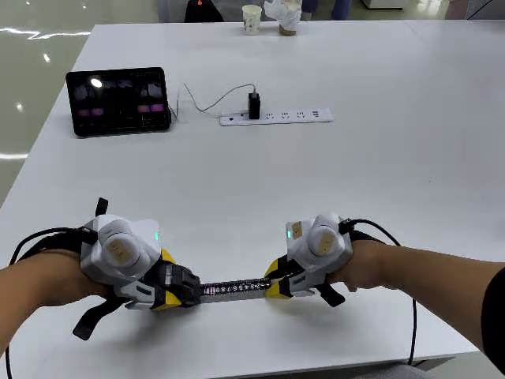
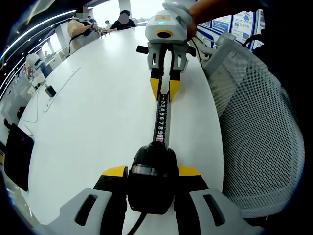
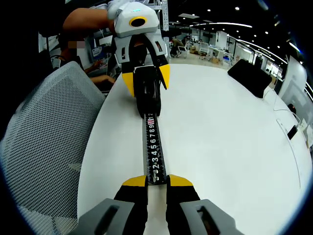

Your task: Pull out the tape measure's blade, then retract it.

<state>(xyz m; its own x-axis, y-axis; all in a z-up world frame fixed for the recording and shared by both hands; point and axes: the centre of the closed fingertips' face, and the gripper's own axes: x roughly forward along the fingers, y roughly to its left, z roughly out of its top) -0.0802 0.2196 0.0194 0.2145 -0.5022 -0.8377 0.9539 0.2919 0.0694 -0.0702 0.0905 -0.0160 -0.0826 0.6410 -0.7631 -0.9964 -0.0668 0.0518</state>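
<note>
Pulling step: left gripper (image 2: 152,172) clamps the case (image 2: 151,188), right gripper (image 3: 157,182) at its 3 o'clock seemingly pinches the blade (image 3: 152,147); next, draw farther.

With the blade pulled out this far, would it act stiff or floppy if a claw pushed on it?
The blade runs straight from the case in the left claw to the right claw, so it is probably stiff at this short length. It looks thin and narrow, so an endwise push would likely buckle it.
</note>
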